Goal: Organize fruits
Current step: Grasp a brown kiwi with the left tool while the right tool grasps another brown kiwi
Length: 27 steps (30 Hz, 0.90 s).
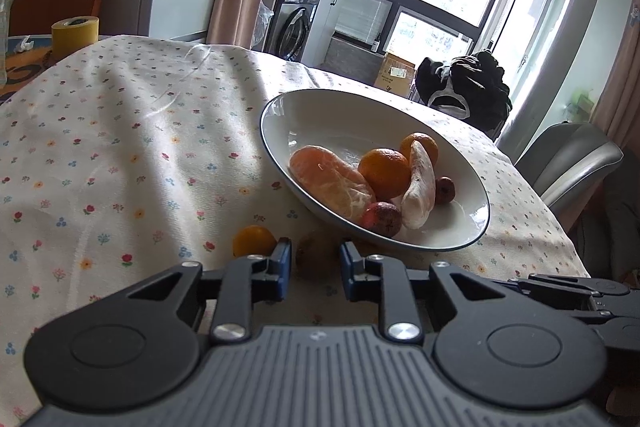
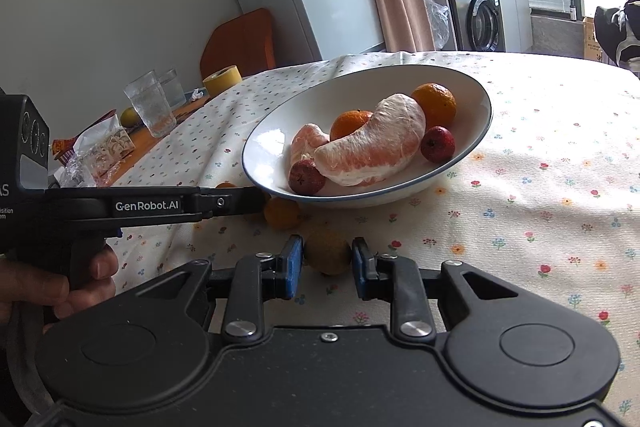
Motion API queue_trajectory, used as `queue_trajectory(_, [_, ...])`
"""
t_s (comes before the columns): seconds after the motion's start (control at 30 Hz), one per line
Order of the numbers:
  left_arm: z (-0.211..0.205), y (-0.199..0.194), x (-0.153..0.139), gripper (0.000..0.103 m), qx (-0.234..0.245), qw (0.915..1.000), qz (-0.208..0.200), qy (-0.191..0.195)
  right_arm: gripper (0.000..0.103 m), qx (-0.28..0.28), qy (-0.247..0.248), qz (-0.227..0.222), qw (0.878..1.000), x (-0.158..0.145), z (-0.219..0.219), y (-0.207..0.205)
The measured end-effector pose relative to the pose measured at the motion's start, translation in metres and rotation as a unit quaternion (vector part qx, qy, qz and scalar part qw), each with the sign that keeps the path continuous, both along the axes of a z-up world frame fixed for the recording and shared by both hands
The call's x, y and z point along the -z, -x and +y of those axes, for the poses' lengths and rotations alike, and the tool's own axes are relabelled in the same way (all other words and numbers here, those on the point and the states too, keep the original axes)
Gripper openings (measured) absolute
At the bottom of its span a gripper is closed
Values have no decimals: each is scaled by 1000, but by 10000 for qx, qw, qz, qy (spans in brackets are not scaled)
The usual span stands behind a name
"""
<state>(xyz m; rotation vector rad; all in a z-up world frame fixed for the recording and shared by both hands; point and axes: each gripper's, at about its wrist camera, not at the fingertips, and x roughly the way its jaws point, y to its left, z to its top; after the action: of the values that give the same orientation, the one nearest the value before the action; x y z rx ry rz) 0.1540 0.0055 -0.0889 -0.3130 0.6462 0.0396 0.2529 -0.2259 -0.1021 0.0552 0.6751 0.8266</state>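
Bracketing brown fruit (image 2: 328, 253), right hand-held gripper (image 2: 326, 261) seemingly touching; left hand-held gripper (image 1: 314, 263) open.

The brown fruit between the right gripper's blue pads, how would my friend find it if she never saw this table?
Find the big white bowl of fruit on the flowery tablecloth. Just in front of it, on the cloth, two small fruits lie outside the bowl. The small orange is bright and smooth; the brown fruit is dull and yellowish brown, sitting between the blue pads of the right gripper.
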Motion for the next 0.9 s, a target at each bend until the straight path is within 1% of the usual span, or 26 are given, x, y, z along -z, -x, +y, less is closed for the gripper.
queue_trajectory(0.17, [-1,-3,0,24,9,10000,12,-12,25,0,28,4,10000,0,1,0])
queue_trajectory(0.27, [-1,-5,3,24,69,9999,83,106,25,-14,42,-30,10000,-3,3,2])
queue_trajectory(0.43, [-4,1,3,22,68,9999,54,77,25,19,58,-82,9999,-8,2,5])
queue_trajectory(0.9, [-2,31,-22,22,62,9997,-236,49,25,53,-13,-347,9994,-27,-2,22])
